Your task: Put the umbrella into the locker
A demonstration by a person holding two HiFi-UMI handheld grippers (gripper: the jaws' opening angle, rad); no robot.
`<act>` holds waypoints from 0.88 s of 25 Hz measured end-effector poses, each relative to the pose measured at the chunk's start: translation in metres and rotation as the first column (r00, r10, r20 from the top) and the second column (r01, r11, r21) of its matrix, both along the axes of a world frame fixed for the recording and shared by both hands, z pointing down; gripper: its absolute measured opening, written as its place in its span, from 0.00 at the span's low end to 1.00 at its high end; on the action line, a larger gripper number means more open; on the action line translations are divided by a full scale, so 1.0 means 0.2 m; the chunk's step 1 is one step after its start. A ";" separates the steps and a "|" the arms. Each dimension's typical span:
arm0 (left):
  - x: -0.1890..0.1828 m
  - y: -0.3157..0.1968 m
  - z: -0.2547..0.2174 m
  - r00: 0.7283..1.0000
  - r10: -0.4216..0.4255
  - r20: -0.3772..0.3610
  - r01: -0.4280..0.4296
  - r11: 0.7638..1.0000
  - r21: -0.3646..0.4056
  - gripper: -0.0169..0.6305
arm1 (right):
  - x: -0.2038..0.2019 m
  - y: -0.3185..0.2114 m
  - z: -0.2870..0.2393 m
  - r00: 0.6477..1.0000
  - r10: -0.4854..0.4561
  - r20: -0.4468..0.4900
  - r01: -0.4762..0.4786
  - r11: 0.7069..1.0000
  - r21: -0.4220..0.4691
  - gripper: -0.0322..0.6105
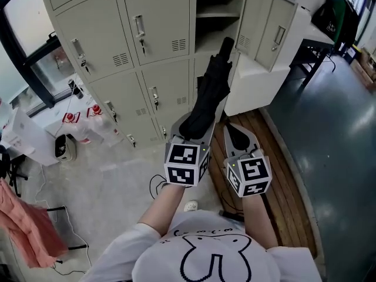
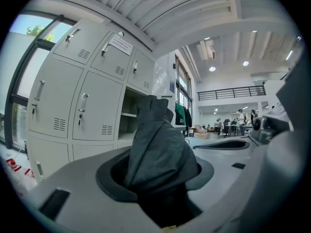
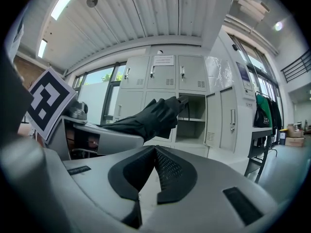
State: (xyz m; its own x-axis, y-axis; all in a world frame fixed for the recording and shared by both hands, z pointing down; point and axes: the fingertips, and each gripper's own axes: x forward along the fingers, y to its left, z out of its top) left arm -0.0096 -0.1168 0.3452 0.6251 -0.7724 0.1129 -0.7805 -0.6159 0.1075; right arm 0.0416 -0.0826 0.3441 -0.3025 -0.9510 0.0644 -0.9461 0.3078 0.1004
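Left tongs (image 2: pixel 155 178) are clamping on the near end of the folded black umbrella (image 1: pixel 212 87); in the left gripper view the jaws are standing partly apart with the bunched cloth filling the gap between them. The umbrella is sticking out ahead of the tongs and slanting up, its far end pointing at the open locker compartment (image 1: pixel 218 16), whose door (image 1: pixel 264 25) is hanging open to the right. It is not yet inside; the far end is showing in front of the opening, and I cannot tell how close. Right tongs (image 3: pixel 154 171) are hanging just beside the left ones with the jaws pressed together and nothing between the pads. Handling, my judgement: the umbrella is looking light, with a stiff shaft inside loose, slick cloth, so the pads are probably squeezing cloth more than shaft and the bundle could be twisting or sliding in the grip. Holding at one end is leaving a long overhang, so the free end may be sagging or swinging. A firmer hold would be nearer the middle, across the shaft, where the folds are tightest. Whether the far end is the handle or the tip I cannot make out.
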 end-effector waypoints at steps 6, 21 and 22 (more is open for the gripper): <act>0.03 -0.26 0.01 1.000 0.024 0.001 -0.024 0.999 -0.031 0.37 | 0.01 -0.24 0.01 0.999 0.036 0.005 -0.036 0.999 -0.011 0.07; 0.22 -0.78 0.14 0.999 0.018 -0.030 -0.023 0.987 -0.161 0.37 | 0.20 -0.71 0.11 0.998 0.057 0.029 -0.055 0.997 -0.051 0.07; 0.24 -0.83 0.15 0.999 0.017 -0.027 -0.021 0.986 -0.168 0.37 | 0.21 -0.76 0.11 0.998 0.054 0.033 -0.052 0.997 -0.050 0.07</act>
State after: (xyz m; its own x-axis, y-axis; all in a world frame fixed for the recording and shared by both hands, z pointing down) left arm 0.0380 -0.2818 0.3759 0.6437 -0.7318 0.2240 -0.7646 -0.6019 0.2306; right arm 0.0840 -0.2350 0.3665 -0.2548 -0.9616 0.1019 -0.9638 0.2610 0.0535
